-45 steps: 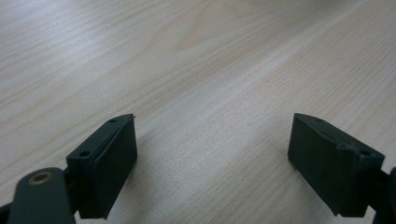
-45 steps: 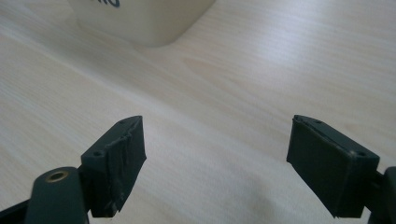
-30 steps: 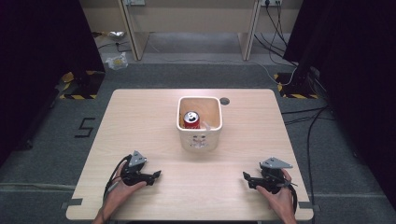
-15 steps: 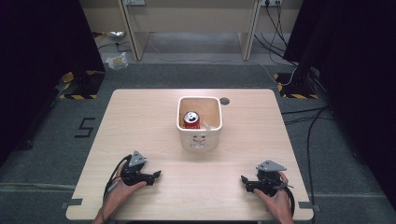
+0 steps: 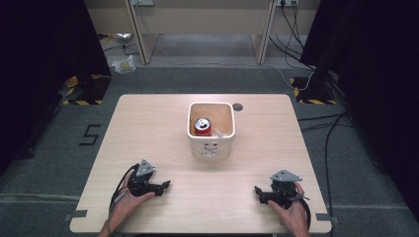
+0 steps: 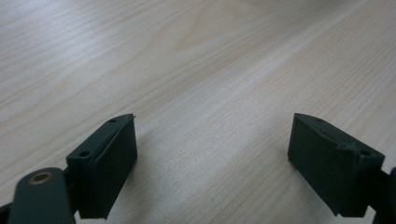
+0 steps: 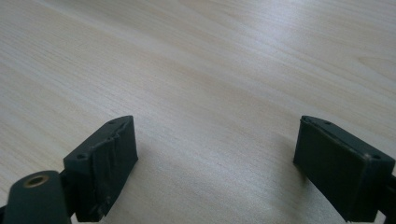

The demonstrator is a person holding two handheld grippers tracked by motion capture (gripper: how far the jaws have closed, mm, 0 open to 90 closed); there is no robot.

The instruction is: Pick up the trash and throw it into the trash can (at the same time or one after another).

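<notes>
Both grippers sit wide open with nothing between the jaws: left gripper [image 5: 165,184] and right gripper [image 5: 257,189] rest low near the table's [image 5: 148,128] front edge, well apart from the white bin [image 5: 212,147] at mid-table. Red can [image 5: 202,126] stands upright inside the bin, toward its left wall. My read is the reach comes next: go in from above with one gripper, jaws straddling the can body, clear of the bin rim, and close only once centred.
</notes>
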